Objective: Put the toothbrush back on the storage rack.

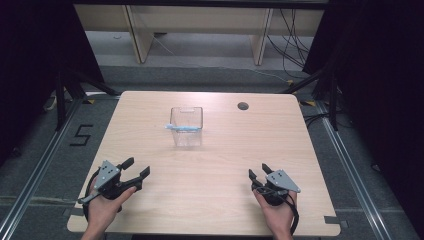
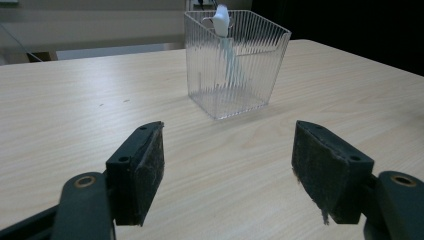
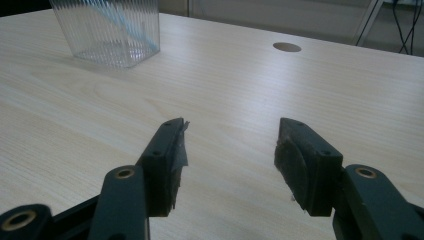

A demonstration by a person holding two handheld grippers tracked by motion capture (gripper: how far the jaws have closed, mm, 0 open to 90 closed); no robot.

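Note:
A clear ribbed plastic box [image 1: 186,126] stands upright at the middle of the light wooden table [image 1: 210,165]. A pale blue and white toothbrush-like stick [image 1: 183,128] leans inside it, its white end over the rim. The box [image 2: 234,62] and stick [image 2: 223,30] lie ahead of my left gripper [image 2: 227,167], which is open and holds nothing. My left gripper [image 1: 136,167] rests near the front left of the table. The right gripper [image 1: 257,171] is at the front right, open with nothing between its jaws [image 3: 230,155]; the box [image 3: 107,30] is far to its upper left.
A round cable hole [image 1: 243,106] sits in the table's far right part, also ahead of the right gripper [image 3: 287,47]. Wooden furniture legs [image 1: 140,35] and cables [image 1: 292,45] lie on the floor beyond. Dark frame posts [image 1: 60,95] flank the table.

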